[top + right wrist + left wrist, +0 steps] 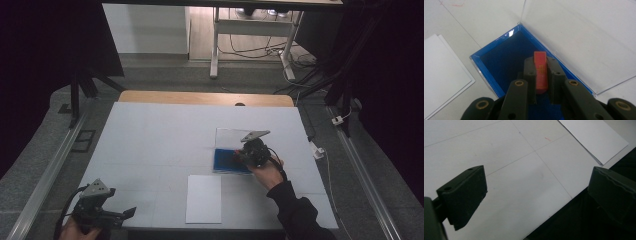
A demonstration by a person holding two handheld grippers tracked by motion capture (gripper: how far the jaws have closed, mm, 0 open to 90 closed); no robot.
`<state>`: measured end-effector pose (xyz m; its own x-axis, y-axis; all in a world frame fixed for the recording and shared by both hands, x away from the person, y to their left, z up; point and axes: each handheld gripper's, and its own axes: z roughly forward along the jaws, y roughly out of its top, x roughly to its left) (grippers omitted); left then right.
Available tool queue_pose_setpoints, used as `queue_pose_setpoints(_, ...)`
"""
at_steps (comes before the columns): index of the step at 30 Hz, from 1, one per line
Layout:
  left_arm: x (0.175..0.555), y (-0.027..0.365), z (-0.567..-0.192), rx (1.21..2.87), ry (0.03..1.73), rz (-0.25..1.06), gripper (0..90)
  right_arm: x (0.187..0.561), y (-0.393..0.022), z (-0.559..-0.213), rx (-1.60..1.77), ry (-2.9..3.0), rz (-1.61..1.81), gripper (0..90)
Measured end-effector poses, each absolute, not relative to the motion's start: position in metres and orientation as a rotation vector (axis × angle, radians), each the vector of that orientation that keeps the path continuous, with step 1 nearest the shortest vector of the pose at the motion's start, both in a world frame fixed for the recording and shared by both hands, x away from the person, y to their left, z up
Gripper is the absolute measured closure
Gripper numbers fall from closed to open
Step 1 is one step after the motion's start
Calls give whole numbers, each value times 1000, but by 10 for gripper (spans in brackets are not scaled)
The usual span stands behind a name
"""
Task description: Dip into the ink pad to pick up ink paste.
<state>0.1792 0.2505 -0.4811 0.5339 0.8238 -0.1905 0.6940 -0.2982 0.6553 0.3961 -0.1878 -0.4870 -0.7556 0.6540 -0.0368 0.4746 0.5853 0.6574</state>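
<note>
So from the high view, the table has a white surface, and the right gripper sits right of centre over a blue tray that has a clear lid flipped open on its far side. The right hand comes in from the near right with a dark sleeve, forearm angled up and to the left, and the gripper's nose points left over the tray. A white sheet of paper lies just near of the tray, close to the table's near edge. The left gripper hangs at the near left corner, held low by the left hand, nose pointing right along the near edge.

In the left gripper view, the left gripper has its jaws spread wide with nothing between them, just bare table and the dark drop past the edge. A corner of the paper shows at the top right.

In the right gripper view, the right gripper is clamped tight on a small red block, which stands up between the jaws. It hangs over the dark blue inside of the tray, can't tell if it touches the bottom. The clear lid lies flat on the far right, paper off to the left
</note>
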Motion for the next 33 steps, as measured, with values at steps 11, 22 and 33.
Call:
queue_pose_setpoints(11, 179, 251, -481, 2064, 1224, 234, 29, 393, -193, -479, 931, 2521, 1006, 800)
queue_pose_setpoints(22, 179, 251, -481, 2063, 1224, 232, 29, 386, -199, -469, 912, 2521, 1075, 800)
queue_pose_setpoints(33, 179, 251, -481, 2062, 1223, 232, 29, 378, -201, -462, 891, 2528, 1106, 801)
